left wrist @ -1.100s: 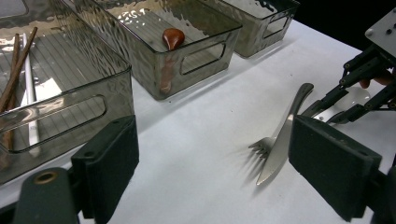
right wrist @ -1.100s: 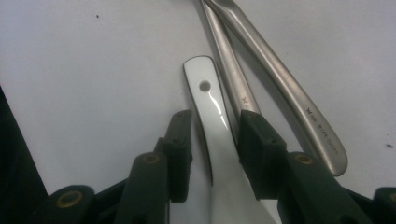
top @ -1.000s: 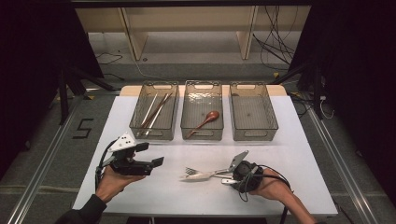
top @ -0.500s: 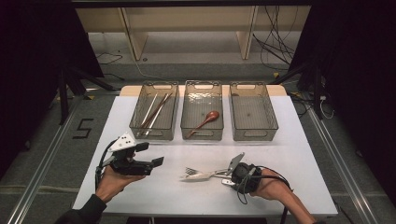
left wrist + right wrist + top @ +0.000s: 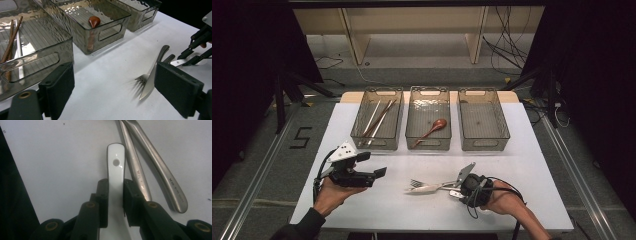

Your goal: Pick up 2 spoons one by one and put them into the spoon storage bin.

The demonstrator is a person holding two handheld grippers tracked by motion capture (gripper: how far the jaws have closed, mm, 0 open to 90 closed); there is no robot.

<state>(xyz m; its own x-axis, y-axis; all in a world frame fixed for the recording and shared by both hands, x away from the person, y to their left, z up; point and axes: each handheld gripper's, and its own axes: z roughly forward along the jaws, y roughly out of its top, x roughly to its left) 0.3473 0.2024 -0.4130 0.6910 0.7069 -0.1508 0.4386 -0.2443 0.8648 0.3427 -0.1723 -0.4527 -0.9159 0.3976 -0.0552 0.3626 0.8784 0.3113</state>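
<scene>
My right gripper [image 5: 115, 185] is shut on the white handle [image 5: 115, 167] of a utensil lying on the table; its jaws have just been closing on it. The handle has a small hole near its end, and the rest lies hidden under the gripper. In the high view this gripper [image 5: 453, 187] sits near the table's front right. A metal fork [image 5: 143, 77] and a metal knife [image 5: 149, 83] lie right beside the white handle, their handles [image 5: 152, 167] close along it. My left gripper [image 5: 379, 173] hovers open at the front left, with nothing between its pads [image 5: 58, 87].
Three clear grey bins stand in a row at the back of the white table [image 5: 532, 165]. The left bin [image 5: 358, 131] holds chopsticks [image 5: 379, 118], the middle bin [image 5: 416, 111] a brown spoon [image 5: 434, 126], and the right bin [image 5: 484, 120] shows nothing inside.
</scene>
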